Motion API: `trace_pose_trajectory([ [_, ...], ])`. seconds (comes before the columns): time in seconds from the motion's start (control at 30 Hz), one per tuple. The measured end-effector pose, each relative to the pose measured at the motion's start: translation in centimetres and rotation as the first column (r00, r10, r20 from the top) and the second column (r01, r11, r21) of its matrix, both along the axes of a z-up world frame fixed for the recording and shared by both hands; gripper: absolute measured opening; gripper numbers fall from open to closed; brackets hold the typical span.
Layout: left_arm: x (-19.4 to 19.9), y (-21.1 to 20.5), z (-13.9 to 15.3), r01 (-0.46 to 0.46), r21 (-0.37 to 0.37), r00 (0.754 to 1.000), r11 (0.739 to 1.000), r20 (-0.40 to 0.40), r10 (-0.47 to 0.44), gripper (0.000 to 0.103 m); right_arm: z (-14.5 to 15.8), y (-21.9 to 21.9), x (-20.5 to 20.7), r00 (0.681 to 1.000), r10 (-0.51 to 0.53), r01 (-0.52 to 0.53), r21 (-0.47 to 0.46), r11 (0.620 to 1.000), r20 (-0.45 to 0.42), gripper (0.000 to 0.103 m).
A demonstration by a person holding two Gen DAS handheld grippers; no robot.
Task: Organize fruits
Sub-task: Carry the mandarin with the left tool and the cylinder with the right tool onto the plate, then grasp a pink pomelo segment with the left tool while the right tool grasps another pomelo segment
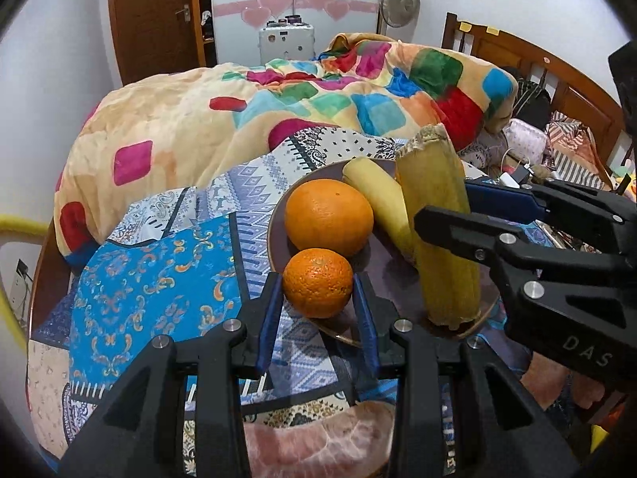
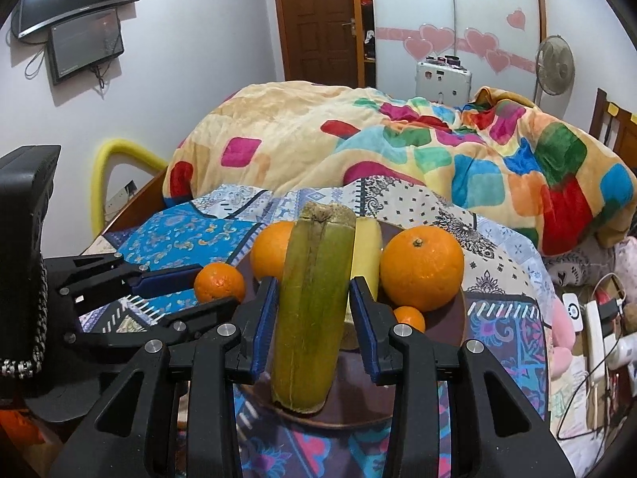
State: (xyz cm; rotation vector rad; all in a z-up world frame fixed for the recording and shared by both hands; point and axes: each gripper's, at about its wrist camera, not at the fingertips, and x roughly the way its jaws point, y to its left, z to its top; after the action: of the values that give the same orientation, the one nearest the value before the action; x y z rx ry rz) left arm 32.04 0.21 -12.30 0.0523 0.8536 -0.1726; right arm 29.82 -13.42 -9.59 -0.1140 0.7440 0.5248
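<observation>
Crowding the plate (image 1: pixel 278 235) rim — both tongs clamp fruit, little room between.

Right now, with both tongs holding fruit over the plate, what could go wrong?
1. The left tongs pinch the small orange near its sides only; round, it may roll out and off the plate.
2. The right tongs hold the tall green-yellow stalk upright; it could tip onto the banana.
3. The two tongs are close together and may collide.

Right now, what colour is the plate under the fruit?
Dark brownish purple plate, clearest in the right wrist view.
</observation>
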Motion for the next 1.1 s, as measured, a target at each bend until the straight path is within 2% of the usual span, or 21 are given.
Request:
trace_pose_trajectory([
  [0.1, 0.5, 0.0, -0.4, -0.002, -0.010, 1.000, 1.000, -0.021, 0.001, 0.035, -0.1, -0.2, 0.2, 1.000, -0.012, 0.012, -0.009, 1.000, 0.008, 0.034],
  [0.27, 0.7, 0.1, -0.6, -0.009, -0.025, 0.999, 1.000, -0.045, 0.008, 0.036, 0.1, -0.6, 0.1, 1.000, -0.010, 0.010, -0.018, 1.000, 0.019, 0.041],
  [0.33, 0.4, 0.1, -0.4, -0.011, -0.024, 0.999, 1.000, -0.038, 0.010, 0.038, 0.4, -1.0, -0.1, 1.000, -0.015, 0.015, -0.012, 1.000, 0.023, 0.041],
  [0.47, -0.8, 0.2, 0.9, -0.014, -0.013, 1.000, 1.000, 0.005, 0.014, 0.048, 0.9, -1.9, -0.7, 1.000, -0.018, 0.018, -0.008, 1.000, 0.025, 0.041],
  [0.8, -5.1, 2.5, 3.6, -0.046, 0.010, 0.997, 0.999, 0.058, 0.045, 0.052, 2.2, -4.8, -5.4, 0.998, -0.032, 0.034, -0.031, 0.999, 0.056, 0.043],
  [1.1, -8.0, 7.4, 1.7, -0.132, 0.042, 0.991, 0.990, 0.010, 0.132, 0.054, 1.1, -7.8, -10.1, 0.995, -0.071, 0.076, -0.083, 0.994, 0.066, 0.049],
])
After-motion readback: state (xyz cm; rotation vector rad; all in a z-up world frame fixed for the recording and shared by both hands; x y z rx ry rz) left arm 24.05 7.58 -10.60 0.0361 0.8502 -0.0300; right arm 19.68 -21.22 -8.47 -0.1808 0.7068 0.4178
